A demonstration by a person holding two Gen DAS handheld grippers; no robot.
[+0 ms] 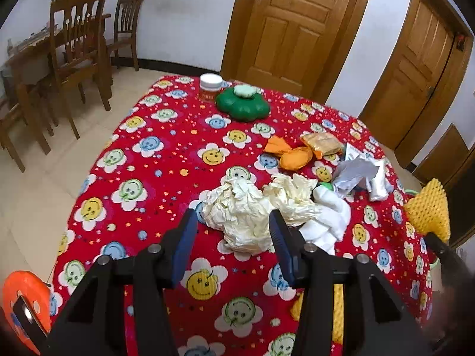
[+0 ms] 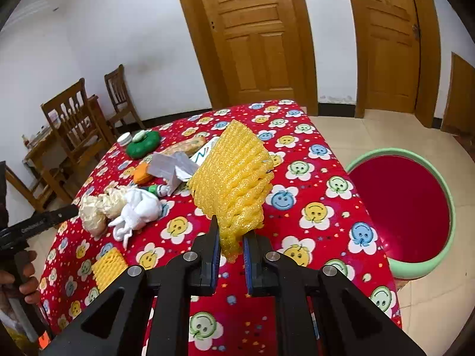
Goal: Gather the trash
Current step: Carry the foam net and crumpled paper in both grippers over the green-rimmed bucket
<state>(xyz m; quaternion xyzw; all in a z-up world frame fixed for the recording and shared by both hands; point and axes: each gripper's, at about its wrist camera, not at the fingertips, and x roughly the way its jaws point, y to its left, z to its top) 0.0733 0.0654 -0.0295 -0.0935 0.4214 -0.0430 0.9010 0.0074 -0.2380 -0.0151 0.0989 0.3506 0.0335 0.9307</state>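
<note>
Right tongs point(image 2: 231, 244), clamped on a yellow foam mesh sleeve point(image 2: 234, 184), hold it off the red flower-print surface point(image 2: 311, 178) for the green-rimmed red basin point(image 2: 400, 207) at three o'clock, while left tongs point(image 1: 234, 222) straddle, half-wide, crumpled cream paper point(image 1: 237, 213).

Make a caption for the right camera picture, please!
Right gripper lifts a yellow foam net above the smiley-flower tablecloth, with a red basin waiting on the floor.
</note>
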